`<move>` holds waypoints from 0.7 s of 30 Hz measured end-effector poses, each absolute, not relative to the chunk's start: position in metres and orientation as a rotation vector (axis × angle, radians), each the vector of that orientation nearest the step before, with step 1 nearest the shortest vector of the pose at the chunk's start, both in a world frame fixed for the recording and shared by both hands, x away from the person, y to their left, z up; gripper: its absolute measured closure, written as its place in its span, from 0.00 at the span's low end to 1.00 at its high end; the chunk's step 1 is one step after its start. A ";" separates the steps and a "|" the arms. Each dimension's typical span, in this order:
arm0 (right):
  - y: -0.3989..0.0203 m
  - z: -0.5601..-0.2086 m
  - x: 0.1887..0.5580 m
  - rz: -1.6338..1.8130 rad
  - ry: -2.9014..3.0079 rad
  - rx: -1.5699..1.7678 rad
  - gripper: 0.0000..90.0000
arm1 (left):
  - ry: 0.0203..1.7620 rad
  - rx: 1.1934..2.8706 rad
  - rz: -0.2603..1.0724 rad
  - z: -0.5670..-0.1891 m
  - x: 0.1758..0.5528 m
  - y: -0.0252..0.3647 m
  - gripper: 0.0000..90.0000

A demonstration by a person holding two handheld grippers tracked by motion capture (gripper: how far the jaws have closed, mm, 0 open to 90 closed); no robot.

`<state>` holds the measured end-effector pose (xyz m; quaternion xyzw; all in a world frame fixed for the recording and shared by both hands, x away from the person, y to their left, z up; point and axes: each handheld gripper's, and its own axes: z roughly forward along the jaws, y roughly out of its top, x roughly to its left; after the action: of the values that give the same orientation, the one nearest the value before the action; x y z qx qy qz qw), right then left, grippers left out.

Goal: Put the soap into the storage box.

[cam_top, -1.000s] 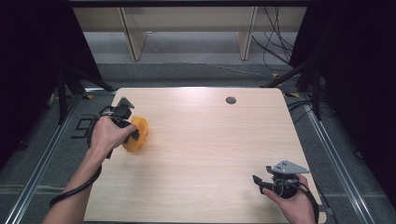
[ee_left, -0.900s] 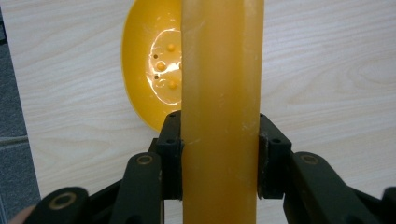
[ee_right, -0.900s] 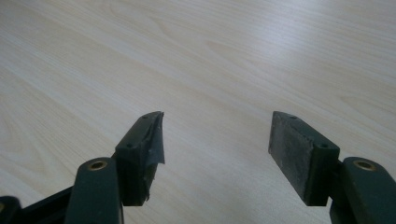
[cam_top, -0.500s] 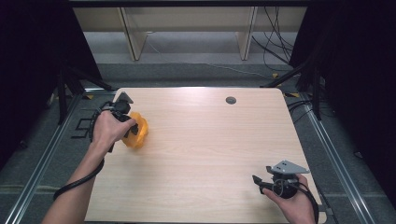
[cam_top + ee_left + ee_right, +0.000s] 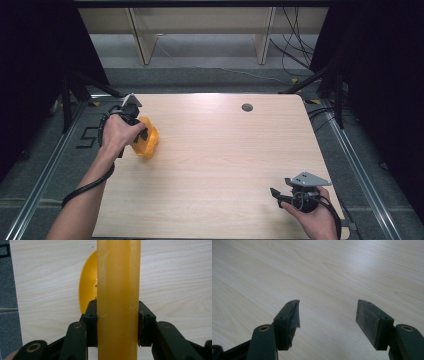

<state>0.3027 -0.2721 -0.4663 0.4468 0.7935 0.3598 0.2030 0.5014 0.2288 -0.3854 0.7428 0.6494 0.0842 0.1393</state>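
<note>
Scoop (image 5: pixel 145 141) w/ left tongs (image 5: pixel 141 134) at table (image 5: pixel 225 160) left edge; right tongs (image 5: pixel 276 193) near-right corner, well apart.

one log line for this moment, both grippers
left gripper: shut on orange scoop | scoop: at table left edge | right gripper: open, holds nothing, near right front corner

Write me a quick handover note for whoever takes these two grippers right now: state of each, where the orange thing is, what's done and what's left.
Left gripper: shut on the orange plastic piece, gripping its flat handle-like strip; the rounded part shows beyond the jaws, above the table near its left edge.
Right gripper: open, empty, low over bare wood at the table's near right corner.
Done: the piece is gripped.
Left: probably carrying and setting it down; where it goes cannot be told. The right gripper is free to help.
</note>
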 end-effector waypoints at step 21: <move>-0.273 -0.468 0.304 1.010 2.226 1.219 0.40 | 1.911 2.143 0.247 -0.401 0.517 0.230 0.67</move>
<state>0.3038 -0.2728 -0.4677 0.4368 0.7978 0.3621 0.2038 0.5173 0.2296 -0.4012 0.7374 0.6575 0.0850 0.1297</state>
